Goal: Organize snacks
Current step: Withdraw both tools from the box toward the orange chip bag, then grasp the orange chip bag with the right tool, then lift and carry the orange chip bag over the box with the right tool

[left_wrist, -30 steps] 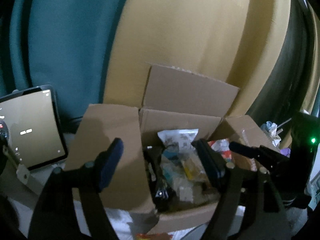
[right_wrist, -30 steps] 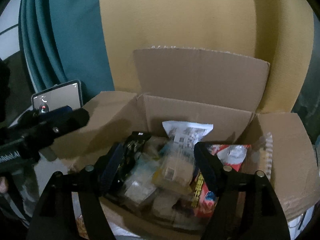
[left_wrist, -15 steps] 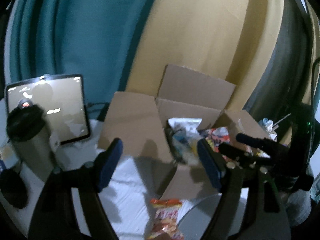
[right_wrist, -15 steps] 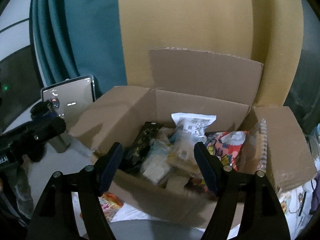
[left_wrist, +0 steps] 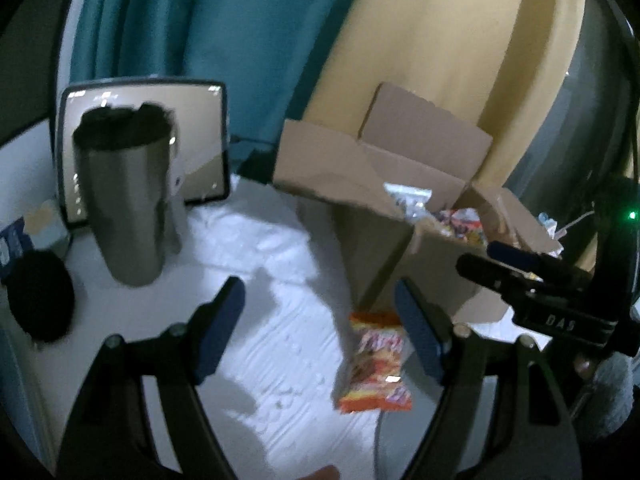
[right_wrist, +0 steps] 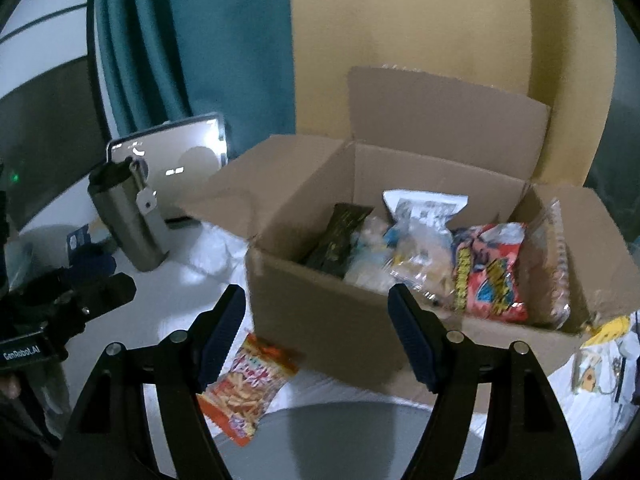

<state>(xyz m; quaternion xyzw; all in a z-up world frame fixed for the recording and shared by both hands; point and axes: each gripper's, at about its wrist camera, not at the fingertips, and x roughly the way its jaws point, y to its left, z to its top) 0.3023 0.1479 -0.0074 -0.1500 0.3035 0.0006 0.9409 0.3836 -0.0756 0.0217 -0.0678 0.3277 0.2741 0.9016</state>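
- Between our left gripper's [left_wrist: 320,326] blue pads we see only the white cloth [left_wrist: 248,240]; the jaws stand wide apart and hold nothing.
- Just inside its right-hand finger, touching nothing of ours, an orange snack packet [left_wrist: 376,364] lies flat on the cloth, close to the near corner of the cardboard box [left_wrist: 436,264].
- Ahead and to the left of this gripper a steel tumbler [left_wrist: 124,208] stands upright with a dark lid, and a tablet [left_wrist: 200,140] leans behind it; a round black object [left_wrist: 40,296] lies at the far left.
- Our right gripper [right_wrist: 316,334] also has its jaws wide apart and empty, with the box's near wall [right_wrist: 320,312] showing between the fingers.
- Beside its left finger, low down, the same orange packet [right_wrist: 248,384] rests partly on the cloth and partly on a grey round surface [right_wrist: 348,436].
- Beyond its fingertips the open box holds a black packet [right_wrist: 340,240], a clear bag with a white top [right_wrist: 424,216], a red packet [right_wrist: 488,268] and a clear sleeve [right_wrist: 550,256] against the right wall.
- Farther out, a teal curtain [right_wrist: 200,40] and a yellow curtain [right_wrist: 420,20] hang behind the box.
- Each view catches the other gripper at its outer edge.
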